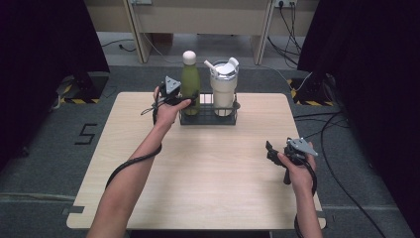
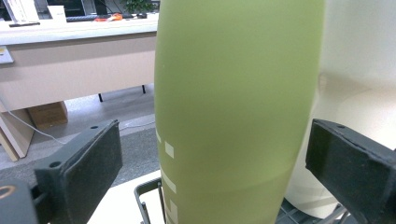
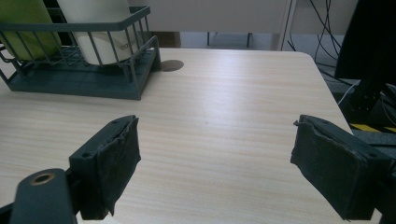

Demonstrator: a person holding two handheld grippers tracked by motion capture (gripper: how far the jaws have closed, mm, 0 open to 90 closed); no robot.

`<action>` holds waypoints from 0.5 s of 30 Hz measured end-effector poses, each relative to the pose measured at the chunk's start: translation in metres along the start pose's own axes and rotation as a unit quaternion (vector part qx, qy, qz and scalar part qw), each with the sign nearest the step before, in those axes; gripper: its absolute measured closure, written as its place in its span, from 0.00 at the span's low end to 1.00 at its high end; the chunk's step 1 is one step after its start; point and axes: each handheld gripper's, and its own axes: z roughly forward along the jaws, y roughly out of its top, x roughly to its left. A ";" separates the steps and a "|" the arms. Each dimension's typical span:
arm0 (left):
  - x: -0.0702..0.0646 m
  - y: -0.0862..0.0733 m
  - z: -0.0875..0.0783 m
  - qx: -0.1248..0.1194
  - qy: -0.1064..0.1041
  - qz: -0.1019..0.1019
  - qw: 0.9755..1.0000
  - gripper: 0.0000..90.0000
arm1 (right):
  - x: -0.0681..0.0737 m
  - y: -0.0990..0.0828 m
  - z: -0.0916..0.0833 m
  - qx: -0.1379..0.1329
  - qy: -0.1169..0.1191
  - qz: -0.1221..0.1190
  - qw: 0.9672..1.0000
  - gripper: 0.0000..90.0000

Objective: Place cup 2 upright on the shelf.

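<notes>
Evidently releasing: left tongs (image 1: 190, 100) stand apart around green bottle (image 1: 190, 82) in wire basket (image 1: 208, 118); right tongs (image 1: 270, 151) gape idle; next, withdraw clear.

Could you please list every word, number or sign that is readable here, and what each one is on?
"5": black mark on the grey floor, left of the table.
Pale printed marks on the green bottle: blurred blocks, unreadable.
Small print on the white tumbler in the wire basket: too small to read.
</notes>
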 end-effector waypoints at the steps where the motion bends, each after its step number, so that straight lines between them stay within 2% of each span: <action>1: -0.001 0.000 -0.001 -0.001 -0.001 0.001 1.000 0.03 | 0.000 0.000 0.000 0.000 0.000 0.000 1.000 0.17; 15: 0.001 0.001 -0.016 -0.008 -0.001 0.008 1.000 0.03 | 0.000 0.000 0.000 0.000 0.000 0.000 1.000 0.17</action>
